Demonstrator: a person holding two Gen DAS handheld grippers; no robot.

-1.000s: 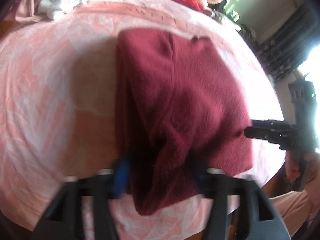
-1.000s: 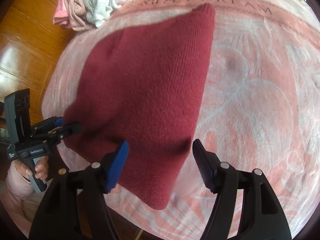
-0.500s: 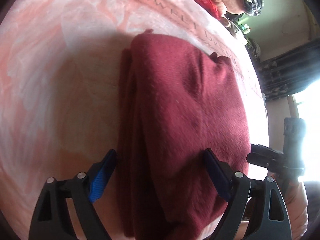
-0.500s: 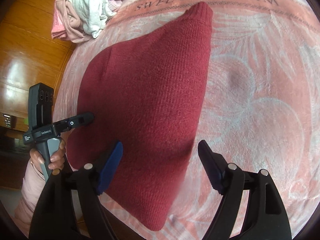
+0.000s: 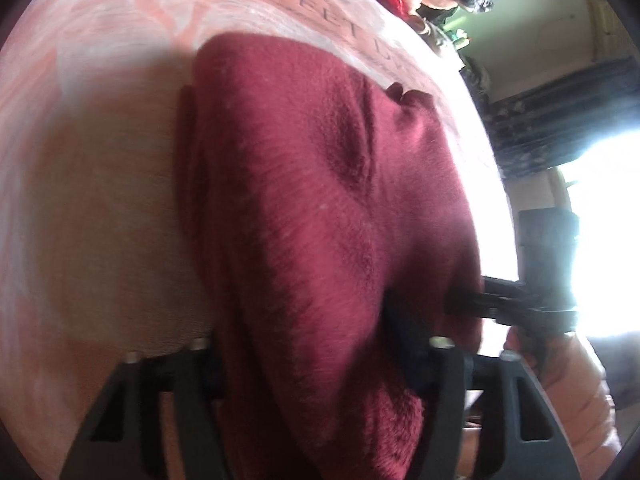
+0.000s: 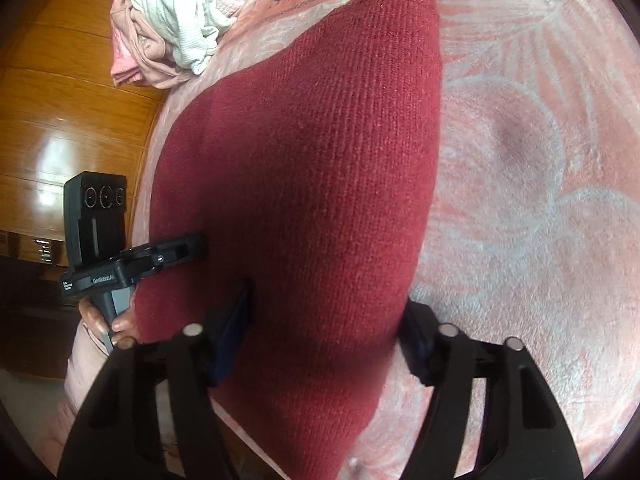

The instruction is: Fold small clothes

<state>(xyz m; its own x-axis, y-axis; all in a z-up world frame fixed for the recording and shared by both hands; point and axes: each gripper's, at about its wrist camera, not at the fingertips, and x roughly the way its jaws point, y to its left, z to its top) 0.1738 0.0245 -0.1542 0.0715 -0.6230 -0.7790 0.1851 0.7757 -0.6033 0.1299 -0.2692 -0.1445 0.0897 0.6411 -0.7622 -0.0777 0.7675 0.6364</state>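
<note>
both sets of jaws have just been closing and are now pinching the near edge of the dark red knitted sweater [image 6: 312, 184], the left gripper [image 5: 316, 364] and right gripper [image 6: 324, 332] side by side. the sweater is lying part-folded on the pink floral blanket [image 6: 540, 160] covering the bed. risk, as i judge it: thick layers slipping unevenly, skewing the fold. no containers are showing.

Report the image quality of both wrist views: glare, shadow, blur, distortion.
Left wrist view: the window at right is blown out white and washes over the blanket edge; the red knit garment casts a shadow to its left; its near end and the jaws are smeared. Right wrist view: even light, sharp knit ribs on the garment, glare patches on the wooden floor. Both bend at the rim.
</note>
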